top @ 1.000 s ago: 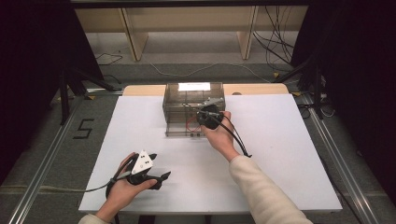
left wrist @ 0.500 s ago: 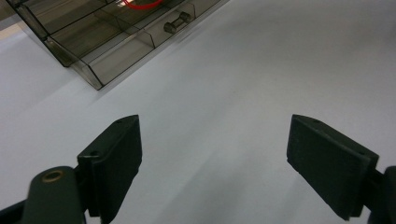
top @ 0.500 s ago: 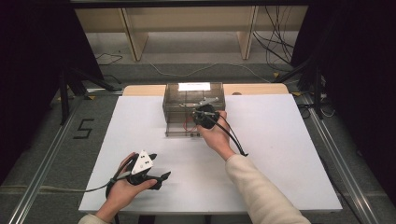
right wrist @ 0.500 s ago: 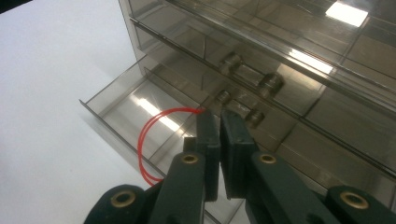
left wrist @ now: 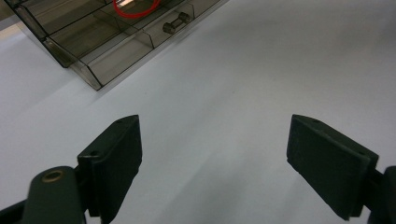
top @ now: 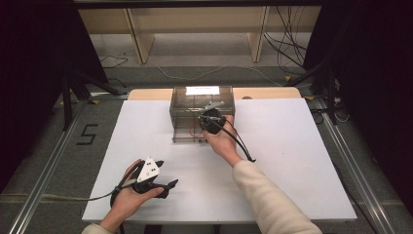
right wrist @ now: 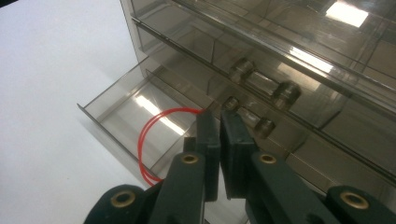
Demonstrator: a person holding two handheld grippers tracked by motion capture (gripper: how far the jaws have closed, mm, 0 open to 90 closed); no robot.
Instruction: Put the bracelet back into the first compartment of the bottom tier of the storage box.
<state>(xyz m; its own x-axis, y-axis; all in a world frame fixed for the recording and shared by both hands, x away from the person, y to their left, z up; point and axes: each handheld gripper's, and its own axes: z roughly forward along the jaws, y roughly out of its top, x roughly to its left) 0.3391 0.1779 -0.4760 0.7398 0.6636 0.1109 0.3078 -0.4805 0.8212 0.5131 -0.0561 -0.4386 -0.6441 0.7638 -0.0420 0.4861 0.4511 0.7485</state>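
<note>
A smoked clear drawer cabinet (top: 195, 100) stands at the table's far middle, with its bottom drawer (right wrist: 116, 112) pulled out. My right gripper (top: 207, 126) points down into that drawer from the front. Its jaws are shut (right wrist: 219, 114), and a thin red loop (right wrist: 142, 140) hangs from their tips over the drawer's left compartment. The loop's right half is hidden behind the jaws. My left gripper (top: 165, 174) rests in the hand near the table's front left, jaws wide open (left wrist: 215, 135) over bare white table. From there the cabinet (left wrist: 84, 42) and the red loop (left wrist: 135, 11) lie ahead.
Dumbbell-shaped drawer handles (right wrist: 261, 84) stick out of the cabinet front, right of my right jaws. The right gripper's cable (top: 241, 146) trails across the white table (top: 302, 161). Metal rails run along both table sides, and shelving and cables lie beyond the far edge.
My right gripper has edged slightly left along the cabinet's front, jaws still shut. The left hand and its gripper have stayed put.
</note>
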